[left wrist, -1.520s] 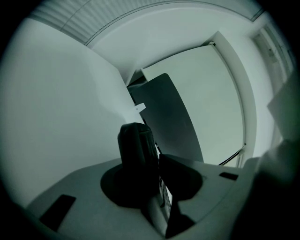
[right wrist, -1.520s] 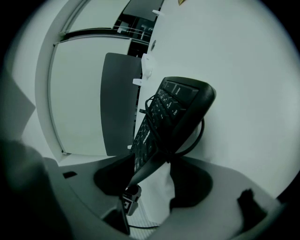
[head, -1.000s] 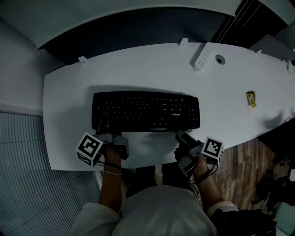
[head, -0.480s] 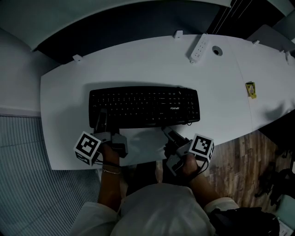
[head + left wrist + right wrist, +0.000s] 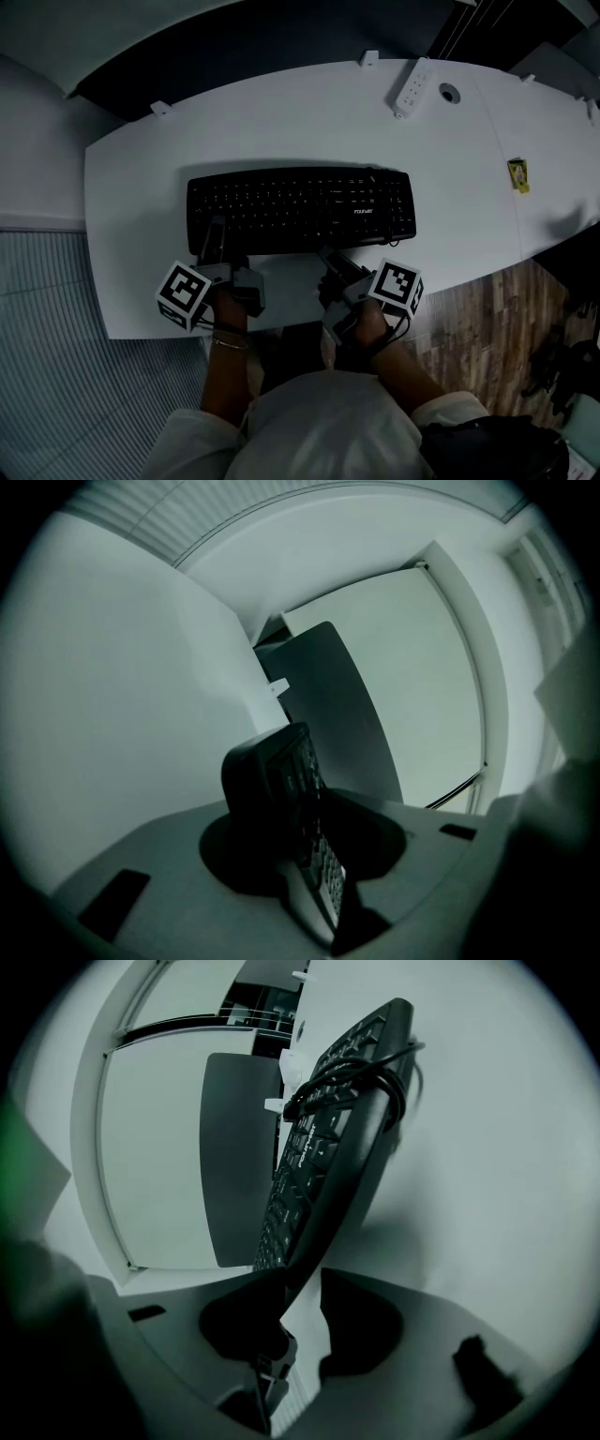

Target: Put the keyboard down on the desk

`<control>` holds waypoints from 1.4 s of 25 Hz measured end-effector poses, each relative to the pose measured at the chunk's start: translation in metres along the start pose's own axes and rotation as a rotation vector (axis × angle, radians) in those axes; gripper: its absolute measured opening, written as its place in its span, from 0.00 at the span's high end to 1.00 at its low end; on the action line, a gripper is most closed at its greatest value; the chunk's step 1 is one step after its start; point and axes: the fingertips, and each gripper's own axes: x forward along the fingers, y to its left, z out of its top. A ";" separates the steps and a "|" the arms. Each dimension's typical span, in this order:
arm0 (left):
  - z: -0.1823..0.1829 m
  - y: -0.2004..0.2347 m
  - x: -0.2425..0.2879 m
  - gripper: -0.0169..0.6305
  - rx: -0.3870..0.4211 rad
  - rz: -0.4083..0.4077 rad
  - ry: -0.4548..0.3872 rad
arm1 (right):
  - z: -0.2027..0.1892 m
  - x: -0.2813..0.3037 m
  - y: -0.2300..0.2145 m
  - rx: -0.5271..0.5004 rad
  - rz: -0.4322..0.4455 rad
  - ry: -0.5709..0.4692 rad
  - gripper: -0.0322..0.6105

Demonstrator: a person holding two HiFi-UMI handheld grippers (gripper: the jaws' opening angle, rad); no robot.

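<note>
**Keyboard on the desk, left gripper gripping, right gripper off**

Head view: the keyboard lies on the desk, just ahead of both grippers. The left gripper reaches over its near-left corner. The right gripper sits just short of its near edge.

Left gripper view: the jaws, partly apart, clamp the keyboard's corner.

Right gripper view: the jaws have just been closing and stand partly apart on nothing, with bare desk in the gap. The keyboard, with its coiled cable, begins right at their tips.

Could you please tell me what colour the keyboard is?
The keyboard is black; the head view shows it best.
</note>
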 end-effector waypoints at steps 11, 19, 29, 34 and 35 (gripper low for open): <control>-0.002 0.001 0.000 0.77 0.006 -0.013 0.042 | -0.001 0.005 0.001 0.052 0.069 -0.046 0.77; -0.002 -0.001 0.002 0.77 0.011 -0.016 0.047 | 0.002 0.009 0.004 0.027 0.114 -0.056 0.77; -0.017 0.026 0.002 0.74 0.032 0.065 0.143 | 0.007 0.005 0.017 -0.010 0.189 -0.062 0.82; -0.018 0.032 0.005 0.73 0.044 0.074 0.156 | 0.010 0.010 0.017 -0.015 0.183 -0.054 0.83; -0.020 0.033 0.006 0.73 0.045 0.078 0.162 | 0.009 0.010 0.017 -0.013 0.179 -0.054 0.83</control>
